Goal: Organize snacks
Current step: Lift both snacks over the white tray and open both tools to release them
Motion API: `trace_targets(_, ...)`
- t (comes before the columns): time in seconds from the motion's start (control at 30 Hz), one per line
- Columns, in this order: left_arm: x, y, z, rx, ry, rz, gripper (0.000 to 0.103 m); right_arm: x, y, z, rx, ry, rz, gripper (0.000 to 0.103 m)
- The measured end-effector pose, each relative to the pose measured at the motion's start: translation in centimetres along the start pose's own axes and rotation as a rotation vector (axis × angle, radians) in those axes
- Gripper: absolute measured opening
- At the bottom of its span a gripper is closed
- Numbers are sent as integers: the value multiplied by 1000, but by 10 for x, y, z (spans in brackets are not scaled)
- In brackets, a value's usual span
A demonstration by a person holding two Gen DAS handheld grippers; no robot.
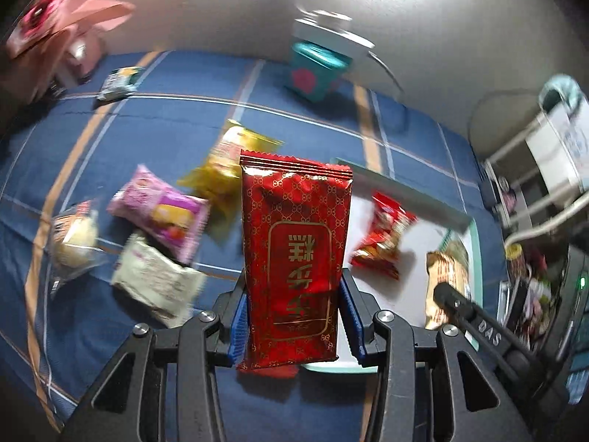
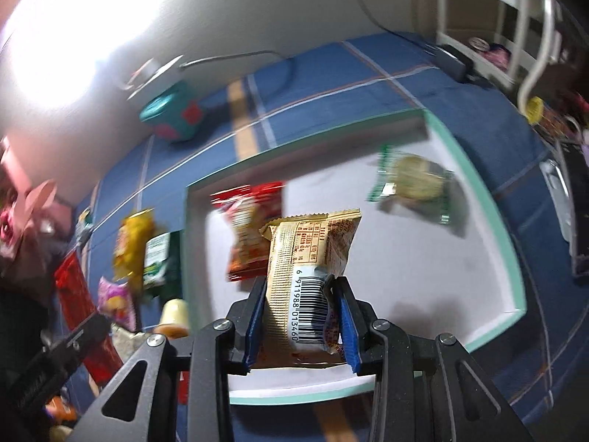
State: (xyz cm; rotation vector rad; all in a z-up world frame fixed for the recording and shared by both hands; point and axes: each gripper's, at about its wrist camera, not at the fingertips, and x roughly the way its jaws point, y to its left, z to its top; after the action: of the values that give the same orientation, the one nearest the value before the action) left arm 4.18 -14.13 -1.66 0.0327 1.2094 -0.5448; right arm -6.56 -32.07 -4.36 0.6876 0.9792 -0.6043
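Both grippers were carrying snacks: the left gripper (image 1: pixel 292 294) pinched a red packet (image 1: pixel 294 258), the right gripper (image 2: pixel 299 313) a tan packet (image 2: pixel 309 280) above the tray (image 2: pixel 478 169); release came next.

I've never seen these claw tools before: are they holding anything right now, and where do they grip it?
Yes. The left gripper pinches a red packet by its lower sides. The right gripper pinches a tan packet at its barcode end.

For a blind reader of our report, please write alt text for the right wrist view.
The right claw is shut on a tan snack packet with a barcode, held above a white tray with a teal rim. Inside the tray lie a red packet and a green-edged round biscuit packet; more snacks sit left on the blue plaid cloth.
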Motion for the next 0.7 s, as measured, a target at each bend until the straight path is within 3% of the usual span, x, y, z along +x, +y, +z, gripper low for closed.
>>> trace_targets(0.3, 30, -59, -22, 180, 77, -27, 46, -3, -59, 7, 96, -13, -103, 38)
trace_targets(0.5, 46, -71, -25, 222, 76, -10, 46, -1, -79, 11, 126, 2, -115, 38)
trace_targets(0.7, 62, -74, -29, 231, 78, 1, 46, 4, -75, 11, 115, 14, -113, 38)
